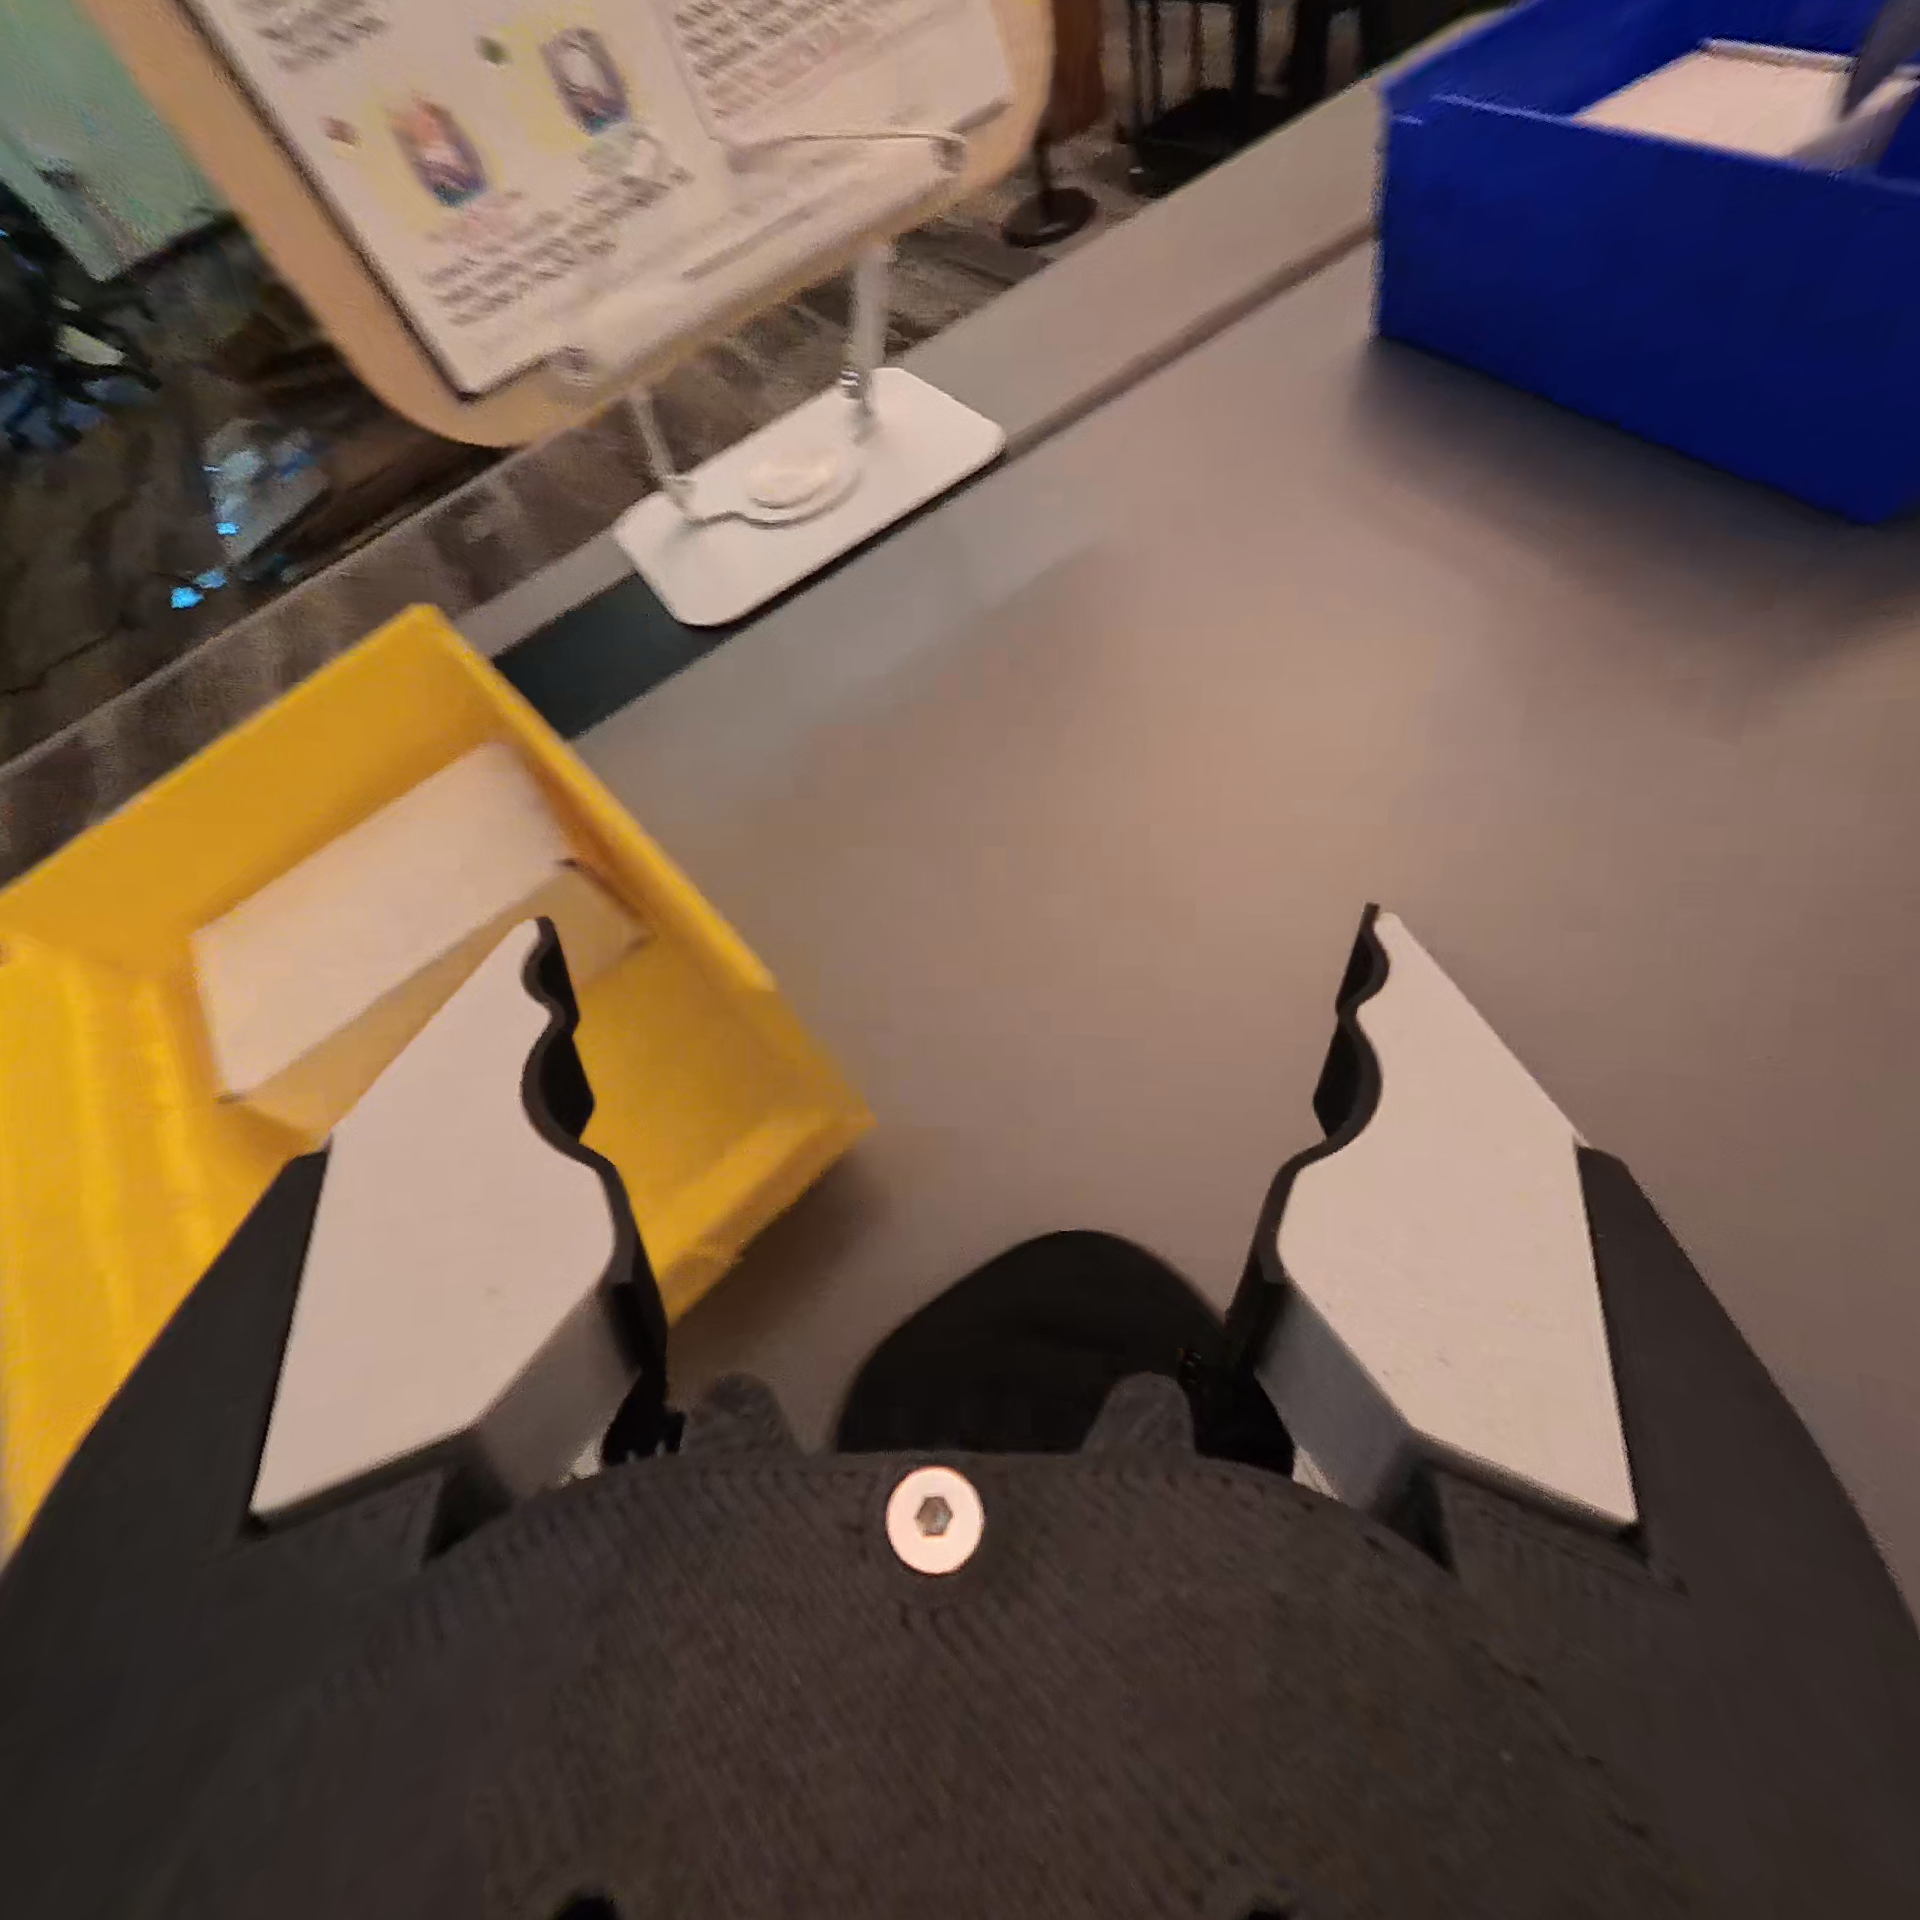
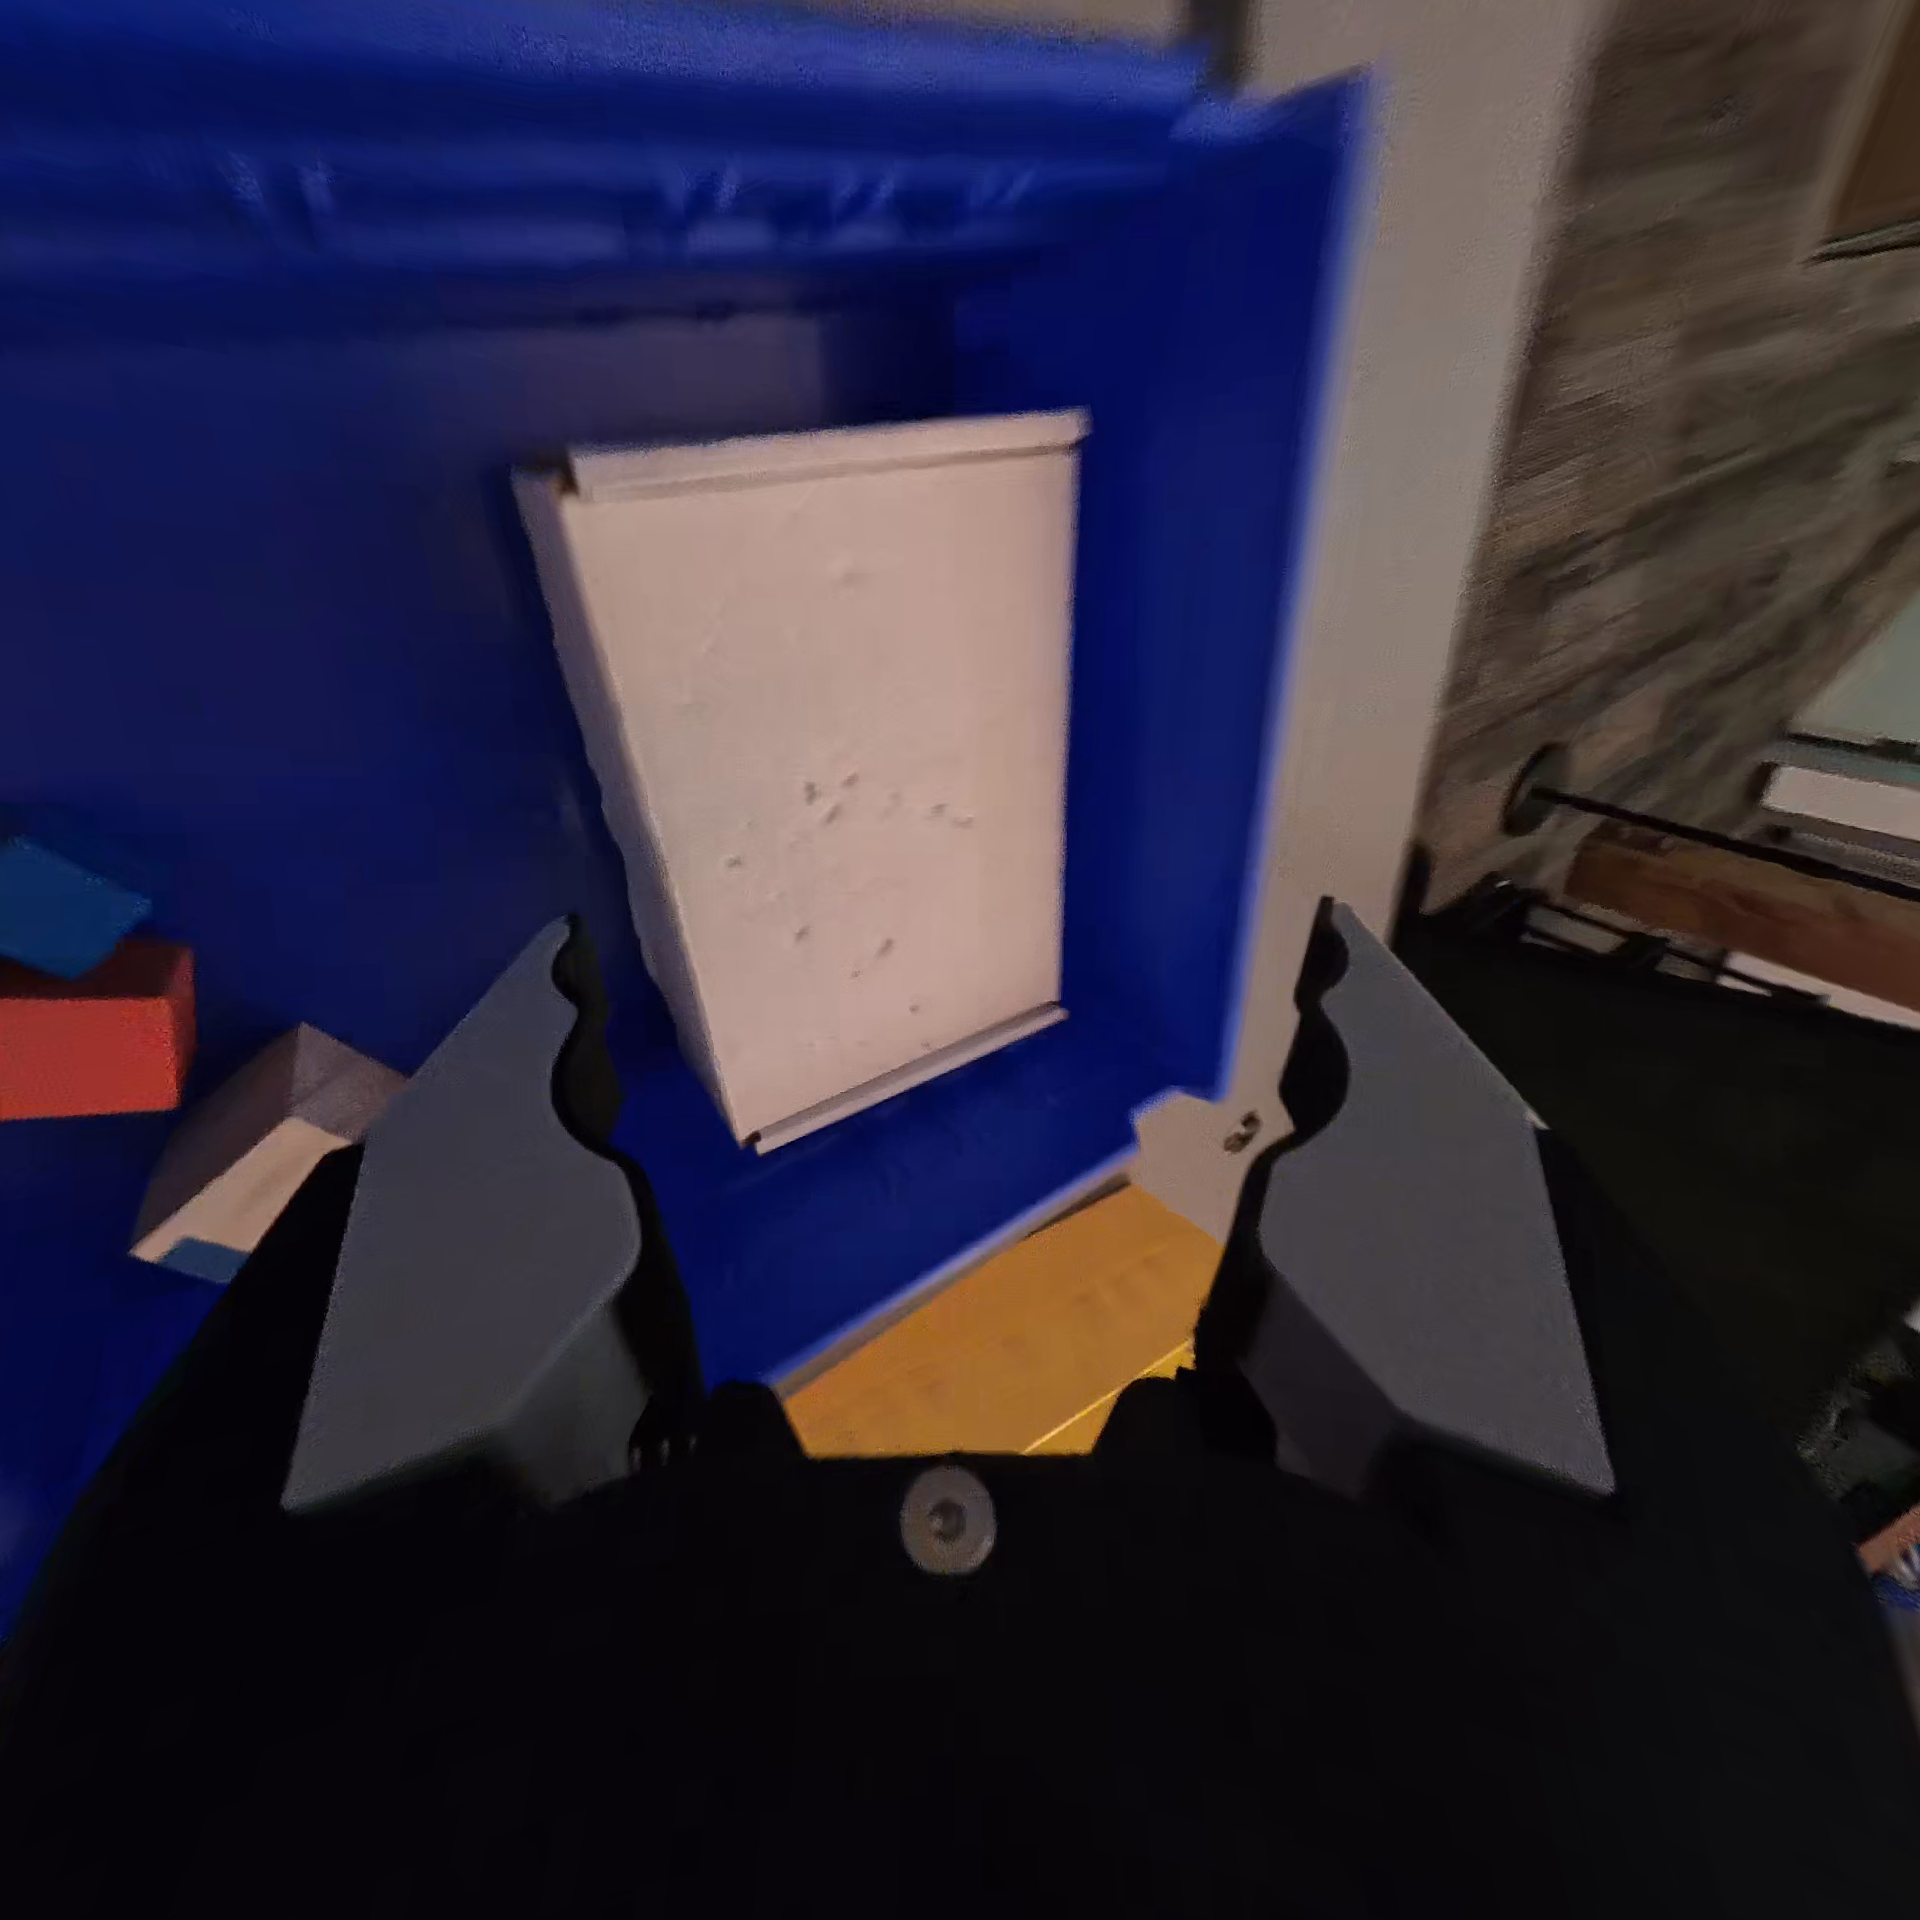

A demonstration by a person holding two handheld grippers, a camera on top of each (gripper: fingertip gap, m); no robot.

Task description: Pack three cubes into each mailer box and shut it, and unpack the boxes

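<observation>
The left gripper [image 1: 956,935] hangs over the grey tabletop [image 1: 1195,831] with its fingers [image 1: 447,1226] spread wide apart and nothing between them. Under its left finger sits a yellow bin [image 1: 644,831], tilted in the frame, with a white closed mailer box [image 1: 364,914] lying inside it against the bin's far wall. Farther back on the tabletop stands a white document stand [image 1: 821,499], its flat base at the tabletop's far edge and a printed sheet [image 1: 582,156] clipped on its tan board. At the far right is a blue bin [image 1: 1621,312], well apart from the yellow one, with something white showing inside it.

The right gripper [image 2: 945,935] is held above the inside of that blue bin [image 2: 312,582], fingers [image 2: 488,1195] likewise open and empty. A white mailer box [image 2: 831,748], closed and with small dents on its top face, lies flat on the bin floor near the right wall, just ahead of the fingertips. At the left of the bin lie loose cubes: a blue cube [image 2: 62,904] resting on a red cube [image 2: 94,1039], and a grey-and-white cube [image 2: 270,1132] beside the left finger. Both views are blurred.
</observation>
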